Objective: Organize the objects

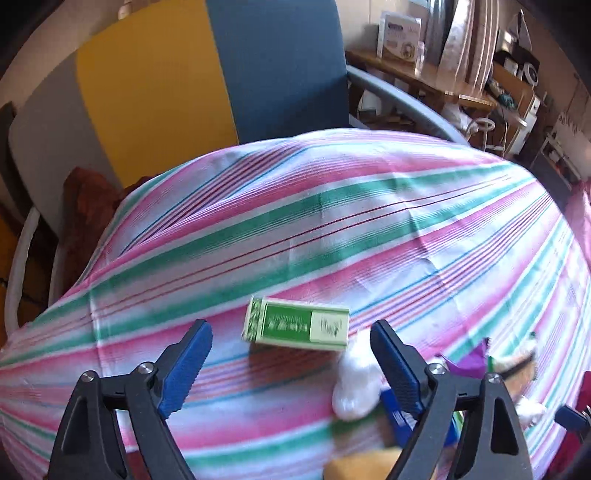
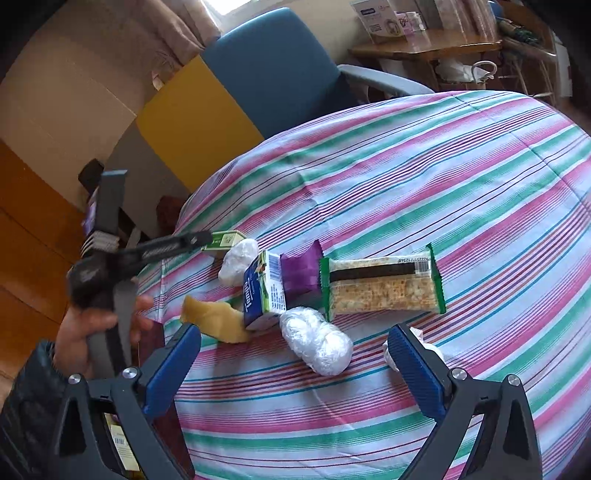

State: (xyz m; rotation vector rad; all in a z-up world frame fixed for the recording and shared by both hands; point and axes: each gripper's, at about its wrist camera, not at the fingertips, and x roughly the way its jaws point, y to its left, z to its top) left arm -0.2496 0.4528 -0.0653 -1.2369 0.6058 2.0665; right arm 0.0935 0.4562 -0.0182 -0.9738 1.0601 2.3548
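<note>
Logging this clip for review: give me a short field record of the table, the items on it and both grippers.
surface: striped cloth on a table
items: green box, blue carton, purple packet, cracker pack, yellow piece, wrapped bundles
layout: items clustered near the table's left edge; green box at the far left end
left gripper: open, empty, above the green box
right gripper: open, empty, over a wrapped bundle
background: blue chair, wooden desk

A sunlit room around a desk draped in striped cloth

Behind the desk [image 2: 443, 177] stands a blue chair [image 2: 280, 70] with grey armrests, beside a yellow panel [image 2: 192, 125]; a cluttered wooden side table [image 2: 424, 46] sits far right, a curtained window [image 2: 218, 5] glows above, and the floor [image 2: 33, 236] is wood.
</note>
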